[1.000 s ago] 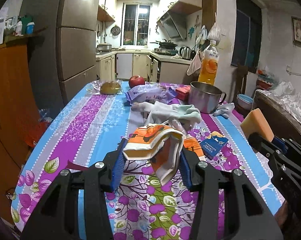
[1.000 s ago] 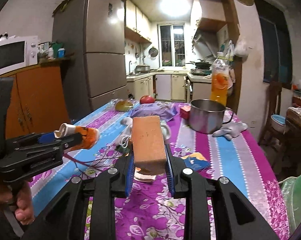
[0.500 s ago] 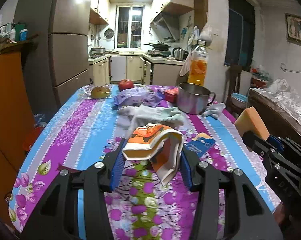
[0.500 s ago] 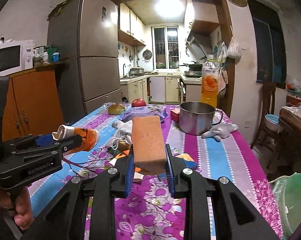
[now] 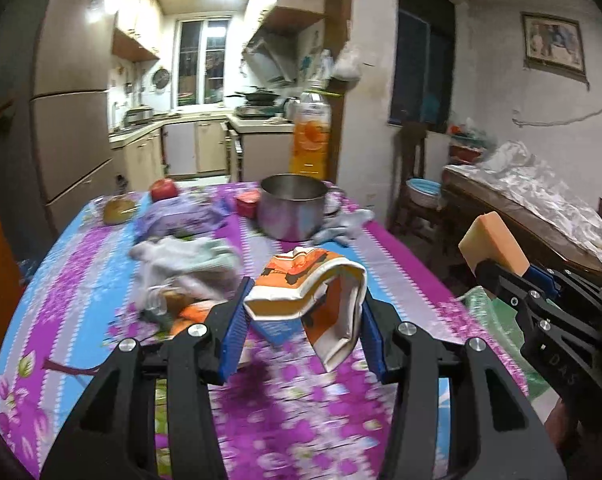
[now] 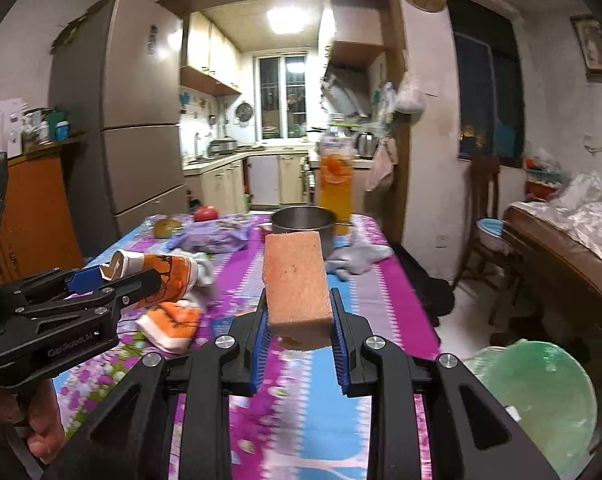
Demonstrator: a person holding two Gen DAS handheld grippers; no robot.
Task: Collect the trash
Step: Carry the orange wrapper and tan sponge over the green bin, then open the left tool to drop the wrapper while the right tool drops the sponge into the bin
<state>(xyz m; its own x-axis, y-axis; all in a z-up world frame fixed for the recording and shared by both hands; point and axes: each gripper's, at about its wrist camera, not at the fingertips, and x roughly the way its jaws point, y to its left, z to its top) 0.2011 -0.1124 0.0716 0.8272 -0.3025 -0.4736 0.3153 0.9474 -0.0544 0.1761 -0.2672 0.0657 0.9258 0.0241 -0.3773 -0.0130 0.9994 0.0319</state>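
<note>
- The left gripper (image 5: 303, 320), black-framed with blue pads, pinches a crumpled orange-and-white paper carton (image 5: 317, 292) between its two fingers; the carton is folded over, one flap hanging down past the right-hand pad, clear of the table.
- The right gripper (image 6: 299, 328), of the same build, clamps a rectangular orange sponge block (image 6: 297, 280) upright between its pads, the block rising well above the fingertips.
- In the left wrist view the right gripper and its sponge sit at about 3 o'clock, off the table's edge; in the right wrist view the left gripper with the carton sits at 9 o'clock, and part of a hand (image 6: 41, 428) shows beneath it.
- Both held pieces hang above a table covered in a purple, blue and white flowered cloth (image 5: 81, 280).
- On the cloth, at 12 o'clock from the left gripper, stands a round steel pot (image 5: 293, 208), with a tall bottle of orange drink (image 5: 311, 140) just behind it.
- At 11 o'clock lie a crumpled pale cloth (image 5: 185, 260), a purple plastic packet (image 5: 181, 216), a red apple (image 5: 164, 189) and a brownish pear-like fruit (image 5: 118, 210).
- More orange-and-white wrapper scraps (image 6: 171, 324) lie on the cloth beneath the left gripper.
- At 4 o'clock in the right wrist view, a green plastic bag (image 6: 541, 396) sits low beside the table.
</note>
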